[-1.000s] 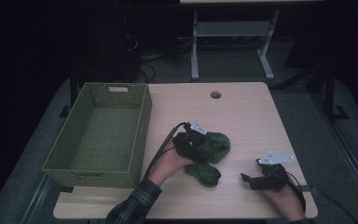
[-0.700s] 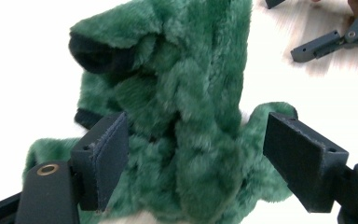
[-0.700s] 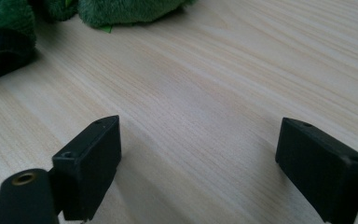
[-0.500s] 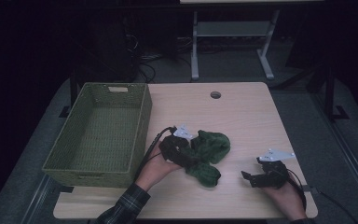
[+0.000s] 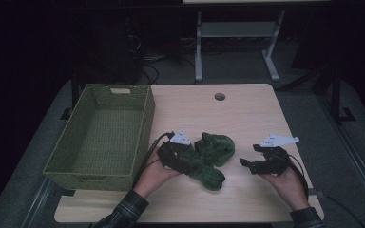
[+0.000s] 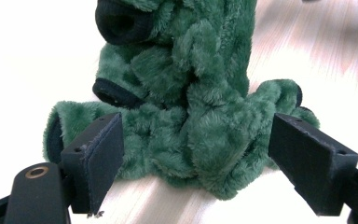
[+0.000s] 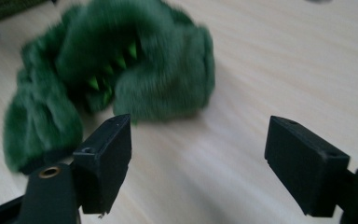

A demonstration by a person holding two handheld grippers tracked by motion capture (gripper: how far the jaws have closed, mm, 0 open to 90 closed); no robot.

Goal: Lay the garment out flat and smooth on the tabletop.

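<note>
A green wicker basket occupies the table's left edge. The left gripper, jaws released, straddles the green plush toy near the front edge. The right gripper, jaws released, rests toward the front right corner.

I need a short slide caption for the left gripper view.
Open left gripper with its jaws on both sides of a green plush toy on a wooden table.

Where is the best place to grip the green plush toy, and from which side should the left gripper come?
Probably the bunched fold of the plush toy nearest the left gripper, approached low along the table from the basket side. That fold already bulges between the open jaws and looks soft enough to pinch.
</note>
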